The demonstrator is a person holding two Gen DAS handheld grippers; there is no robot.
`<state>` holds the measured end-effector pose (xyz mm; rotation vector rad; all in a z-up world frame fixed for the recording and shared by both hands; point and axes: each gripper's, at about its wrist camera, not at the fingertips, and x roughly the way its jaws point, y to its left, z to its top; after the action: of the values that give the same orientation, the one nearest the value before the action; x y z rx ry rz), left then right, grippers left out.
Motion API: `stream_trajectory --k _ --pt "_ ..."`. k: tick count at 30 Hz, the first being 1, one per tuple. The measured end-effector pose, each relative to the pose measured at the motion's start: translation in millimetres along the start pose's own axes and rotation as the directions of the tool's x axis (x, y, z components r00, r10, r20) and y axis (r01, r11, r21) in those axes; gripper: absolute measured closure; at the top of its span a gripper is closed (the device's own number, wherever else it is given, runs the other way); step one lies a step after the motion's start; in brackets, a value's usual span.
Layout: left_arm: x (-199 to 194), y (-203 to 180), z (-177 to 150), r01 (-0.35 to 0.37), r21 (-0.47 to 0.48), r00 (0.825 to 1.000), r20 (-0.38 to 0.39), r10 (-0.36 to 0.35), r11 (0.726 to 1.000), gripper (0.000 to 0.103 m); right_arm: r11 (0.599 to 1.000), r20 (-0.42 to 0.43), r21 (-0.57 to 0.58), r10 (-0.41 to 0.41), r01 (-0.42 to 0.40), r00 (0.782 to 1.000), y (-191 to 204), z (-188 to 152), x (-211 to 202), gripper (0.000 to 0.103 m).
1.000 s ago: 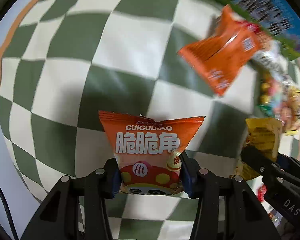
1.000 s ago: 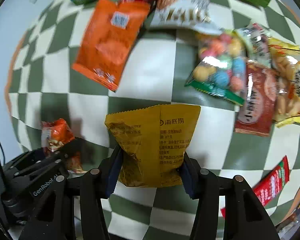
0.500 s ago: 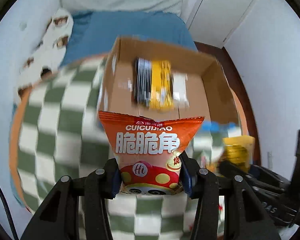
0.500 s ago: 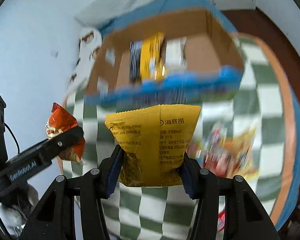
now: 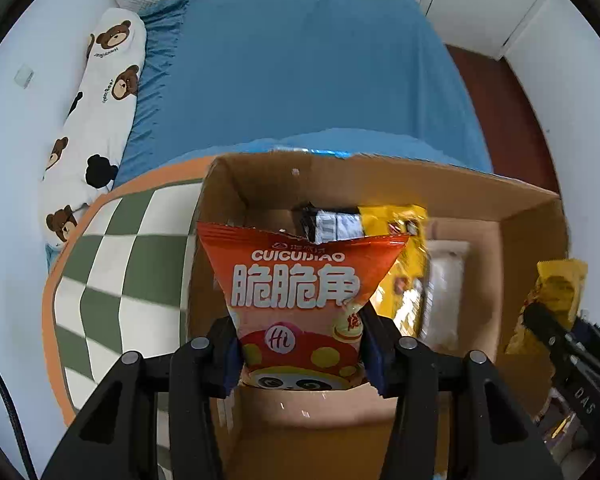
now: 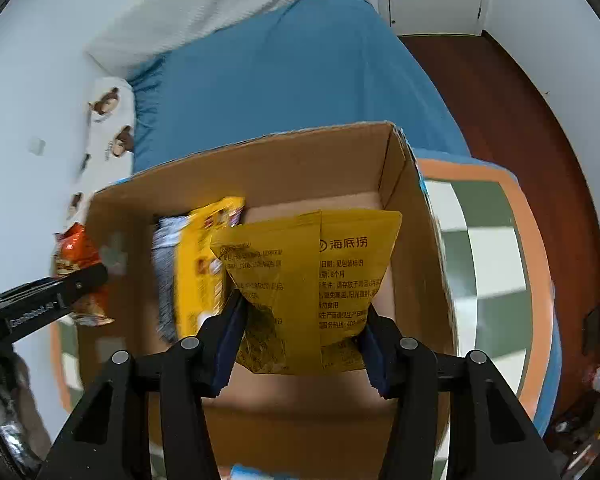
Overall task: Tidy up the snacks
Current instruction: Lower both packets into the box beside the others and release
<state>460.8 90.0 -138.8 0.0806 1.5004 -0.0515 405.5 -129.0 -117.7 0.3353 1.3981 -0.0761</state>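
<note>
My left gripper (image 5: pixel 302 354) is shut on an orange snack bag (image 5: pixel 300 284) with white lettering, hanging over the left part of an open cardboard box (image 5: pixel 512 216). My right gripper (image 6: pixel 300 340) is shut on a yellow snack bag (image 6: pixel 312 276) above the right part of the same box (image 6: pixel 260 168). Inside the box stand a yellow packet (image 6: pixel 202 264) and a silver-white packet (image 6: pixel 165 264), upright side by side. In the left wrist view the right gripper with its yellow bag (image 5: pixel 556 296) shows at the right edge. The orange bag (image 6: pixel 78 268) appears at the left of the right wrist view.
The box sits on a round table with a green and white checked cloth (image 5: pixel 112 264) and an orange rim. Behind it lies a bed with a blue sheet (image 5: pixel 300 72) and a bear-print pillow (image 5: pixel 96 120). Dark red floor (image 6: pixel 512 120) lies to the right.
Both grippers have swept from over the loose snacks on the checked cloth to above the cardboard box, each still holding its bag. The box now fills the lower views.
</note>
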Motion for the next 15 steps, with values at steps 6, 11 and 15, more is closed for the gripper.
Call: stream_trajectory --k 6,11,15 --pt "35.0 2.6 24.6 0.004 0.000 0.998 -0.056 -0.004 1.000 0.050 0.999 -0.024 0.009 -0.050 0.051 0.998 -6.3 29.6 42.2 0.044" --pt "42.9 7.0 33.5 0.041 -0.040 0.998 -0.042 -0.043 0.998 0.015 0.996 -0.044 0.022 -0.081 0.082 0.996 -7.1 43.7 65.5 0.013" --pt "40.2 -0.5 31.0 0.031 -0.017 0.999 -0.028 -0.031 0.999 0.015 0.997 -0.063 0.017 -0.077 0.079 0.995 -9.2 44.7 72.0 0.012"
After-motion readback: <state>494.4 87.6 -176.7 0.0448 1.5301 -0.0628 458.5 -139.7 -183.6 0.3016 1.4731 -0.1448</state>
